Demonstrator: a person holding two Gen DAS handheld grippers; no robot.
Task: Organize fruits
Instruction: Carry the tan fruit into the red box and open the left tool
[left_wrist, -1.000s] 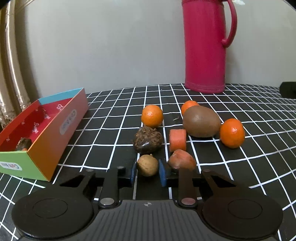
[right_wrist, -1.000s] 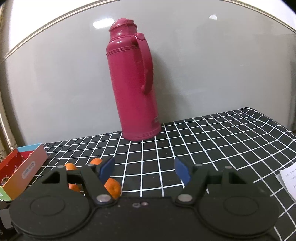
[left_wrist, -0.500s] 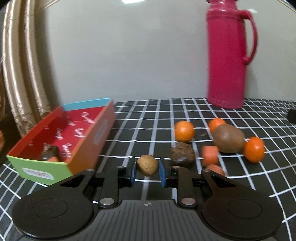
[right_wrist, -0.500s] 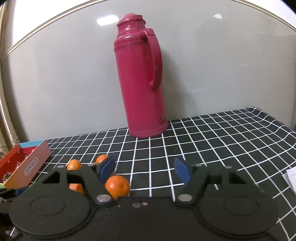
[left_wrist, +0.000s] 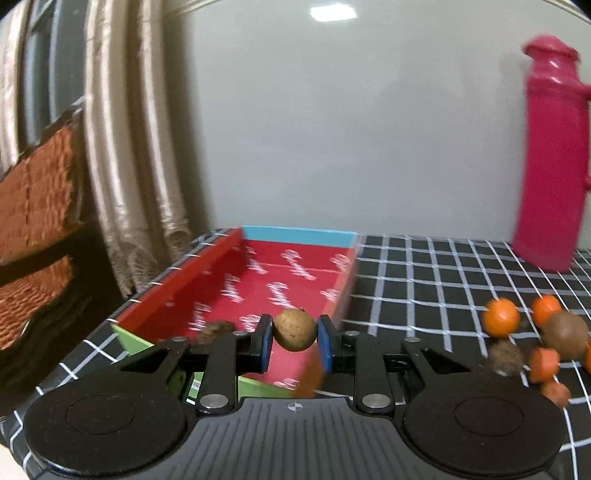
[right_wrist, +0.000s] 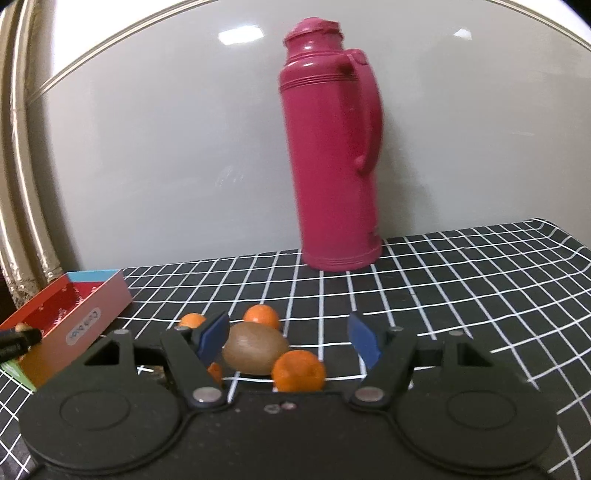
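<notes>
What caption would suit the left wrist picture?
Left gripper holds a small brown fruit over the red box.

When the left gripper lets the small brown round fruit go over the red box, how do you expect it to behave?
The small brown round fruit looks nearly spherical, so it will probably roll once released. The left gripper pinches it at just two narrow spots, so it seems firm and light. The red box has raised walls, which should likely stop it.
</notes>
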